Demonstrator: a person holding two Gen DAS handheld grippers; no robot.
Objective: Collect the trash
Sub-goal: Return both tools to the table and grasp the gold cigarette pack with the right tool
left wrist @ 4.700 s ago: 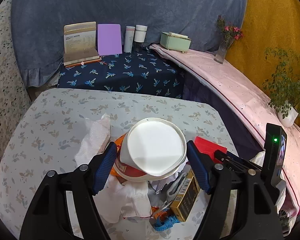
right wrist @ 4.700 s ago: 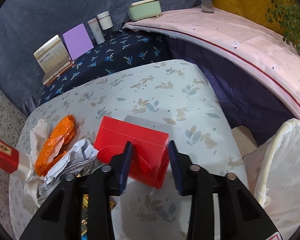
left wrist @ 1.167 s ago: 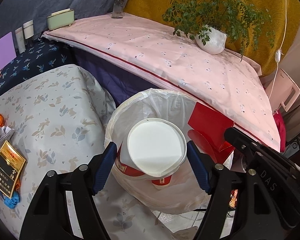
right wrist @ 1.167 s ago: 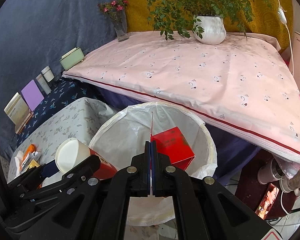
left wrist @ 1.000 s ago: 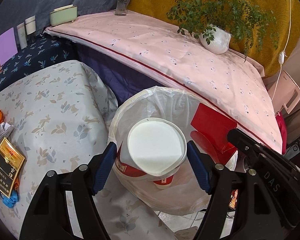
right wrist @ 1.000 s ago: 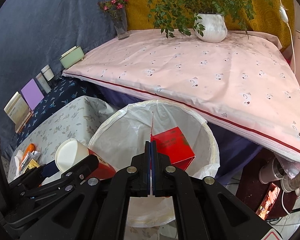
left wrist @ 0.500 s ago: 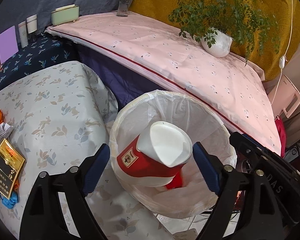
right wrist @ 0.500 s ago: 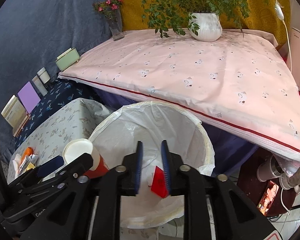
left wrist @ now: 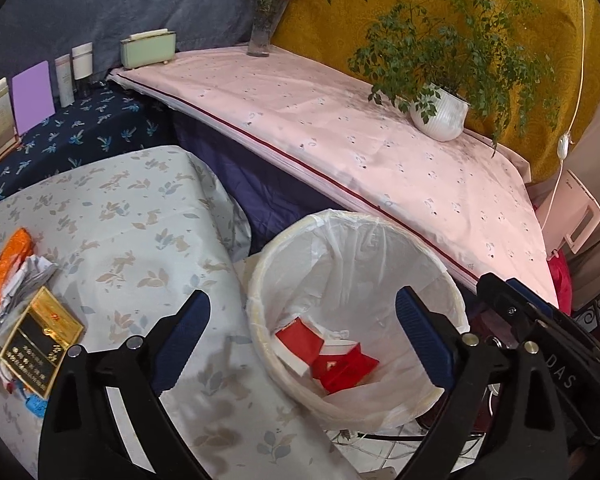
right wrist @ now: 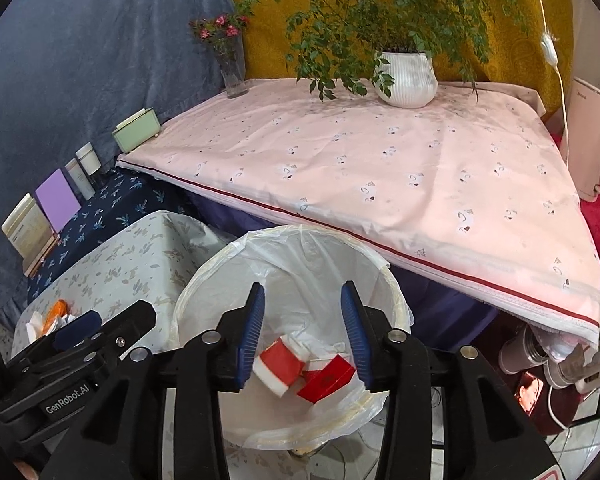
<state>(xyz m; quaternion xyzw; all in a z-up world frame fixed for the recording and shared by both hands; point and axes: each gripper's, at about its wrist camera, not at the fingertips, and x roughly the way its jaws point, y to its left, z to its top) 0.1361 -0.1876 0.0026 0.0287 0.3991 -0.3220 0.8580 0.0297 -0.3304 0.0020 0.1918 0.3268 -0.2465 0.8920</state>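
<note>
The remaining trash point(left wrist: 24, 320) is seen heaped at the far left edge of the table point(left wrist: 140, 216), well apart from the bin point(left wrist: 356, 360) over which both grippers are held. From the left gripper point(left wrist: 300, 344) the heap lies off to the left and slightly nearer the camera; the gold box point(left wrist: 40, 350) in it is laid with its long axis running obliquely away from the fingers. The left hand is judged the nearer one, the right gripper point(right wrist: 303, 334) being placed on the bin's far side from the table.

The left jaws have just been opened further and stand very wide, with nothing between them (the cup point(left wrist: 298, 344) lies below in the bin, beside the red box point(left wrist: 344, 366)). The right jaws have likewise just been opened, to about half, and nothing is held.
</note>
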